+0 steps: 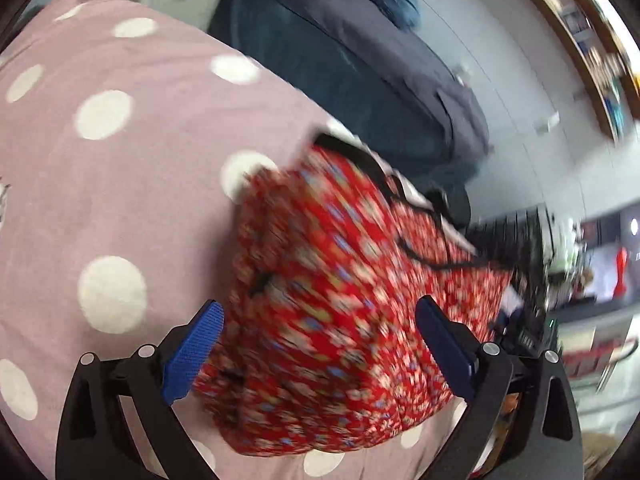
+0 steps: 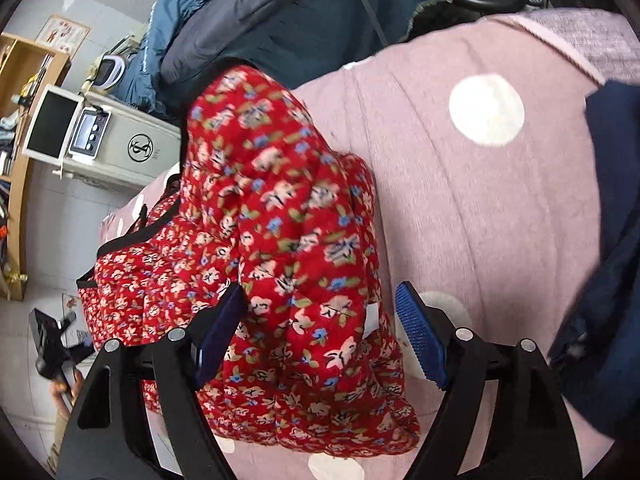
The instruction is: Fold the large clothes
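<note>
Open pink polka-dotted sheet is left right of the red floral quilted jacket; dark piled garments block beyond.

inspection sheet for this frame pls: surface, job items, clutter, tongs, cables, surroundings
Surface: pink spotted sheet, lightly wrinkled.
Job's things: red floral padded jacket lying bunched and partly folded on the sheet; black trim visible at one edge.
Clutter: dark blue garment at the sheet's edge in the right wrist view; pile of dark clothes beyond the jacket.
Grippers: left tongs open above the jacket, nothing pinched; right tongs open, jacket between the pads but not clamped.
Cables: nothing seen.
Surroundings: white machine with a small screen, wooden shelf, tiled wall. Left wrist view blurred.
</note>
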`<action>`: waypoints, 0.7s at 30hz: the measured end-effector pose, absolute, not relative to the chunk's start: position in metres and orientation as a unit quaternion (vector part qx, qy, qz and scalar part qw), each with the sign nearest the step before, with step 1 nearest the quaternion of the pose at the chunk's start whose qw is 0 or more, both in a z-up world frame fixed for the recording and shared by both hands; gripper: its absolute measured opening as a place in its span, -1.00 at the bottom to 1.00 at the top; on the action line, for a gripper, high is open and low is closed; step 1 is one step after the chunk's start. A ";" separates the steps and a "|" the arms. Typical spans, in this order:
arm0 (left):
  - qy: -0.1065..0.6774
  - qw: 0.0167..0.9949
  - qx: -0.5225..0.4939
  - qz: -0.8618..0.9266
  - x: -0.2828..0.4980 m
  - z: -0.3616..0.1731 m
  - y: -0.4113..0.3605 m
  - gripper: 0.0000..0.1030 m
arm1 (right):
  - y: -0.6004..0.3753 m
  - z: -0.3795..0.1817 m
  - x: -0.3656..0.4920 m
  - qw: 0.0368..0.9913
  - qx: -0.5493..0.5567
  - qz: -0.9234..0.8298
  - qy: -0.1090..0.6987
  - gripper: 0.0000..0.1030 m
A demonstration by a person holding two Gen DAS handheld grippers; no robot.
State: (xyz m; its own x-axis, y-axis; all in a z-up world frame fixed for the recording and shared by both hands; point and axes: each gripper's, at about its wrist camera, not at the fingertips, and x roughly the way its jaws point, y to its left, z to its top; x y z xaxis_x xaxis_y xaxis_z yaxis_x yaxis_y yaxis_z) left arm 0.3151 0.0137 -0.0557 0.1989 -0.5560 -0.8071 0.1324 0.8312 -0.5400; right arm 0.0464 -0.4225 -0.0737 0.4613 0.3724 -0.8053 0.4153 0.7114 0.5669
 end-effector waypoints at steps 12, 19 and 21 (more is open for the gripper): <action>0.549 0.812 -0.068 -0.187 0.347 -0.035 -0.029 -0.51 | -0.422 -0.027 0.045 0.830 0.298 -0.039 0.469 -0.66; 0.617 0.778 -0.045 -0.111 0.376 -0.114 -0.042 -0.01 | -0.424 -0.081 0.064 0.787 0.297 -0.088 0.534 -0.53; 0.608 0.787 -0.044 -0.099 0.376 -0.116 -0.044 0.03 | -0.420 -0.091 0.067 0.789 0.299 -0.101 0.527 -0.42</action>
